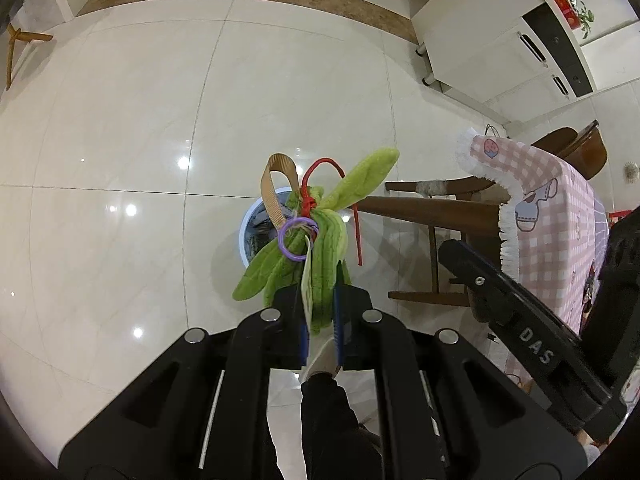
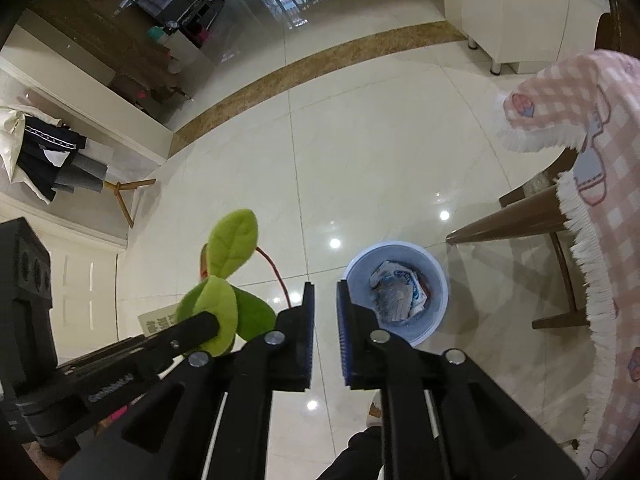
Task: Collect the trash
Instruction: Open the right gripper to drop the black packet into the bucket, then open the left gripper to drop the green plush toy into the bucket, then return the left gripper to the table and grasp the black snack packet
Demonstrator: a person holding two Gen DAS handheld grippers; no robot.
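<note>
My left gripper (image 1: 320, 312) is shut on a green plush leaf toy (image 1: 320, 240) with a tan ribbon loop, a purple ring, a red cord and a paper tag. It hangs in the air over a light blue trash bin (image 1: 250, 236) on the floor. In the right wrist view the bin (image 2: 396, 292) stands on the tiles and holds crumpled wrappers (image 2: 396, 292). My right gripper (image 2: 325, 320) has a narrow gap between its blue pads and holds nothing. The toy's leaves (image 2: 228, 280) show to its left.
A table with a pink checked fringed cloth (image 1: 548, 216) stands at the right, with a wooden chair (image 1: 436, 208) under it; both also show in the right wrist view (image 2: 600, 184). White cabinets (image 1: 500, 32) stand at the far right. A clothes stand (image 2: 52, 160) is at the left. My shoe (image 1: 320, 360) is below.
</note>
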